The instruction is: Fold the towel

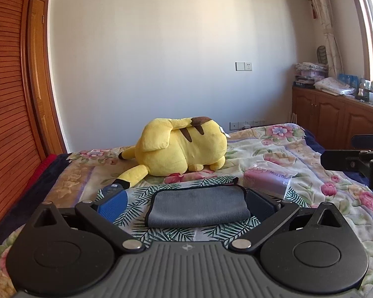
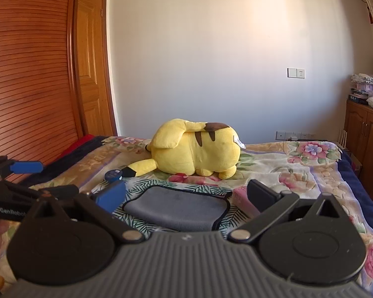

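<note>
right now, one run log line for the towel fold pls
stage: folded grey towel with black trim flat on leaf-print cloth | left gripper: open, empty | right gripper: open, empty | beside: yellow plush toy

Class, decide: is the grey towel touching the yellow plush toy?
Apart. The left wrist view shows patterned bedding between the towel and the plush toy.

Left black two-finger gripper (image 1: 186,204): ribbed grey housing, two round black discs, silver pivot bolts, one blue fingertip pad (image 1: 113,204), one dark pad. Right black two-finger gripper (image 2: 186,196): same build, blue pad and dark pad. White lettering "GenRobot", partly cut off, marks the left unit's side in the right view.
</note>
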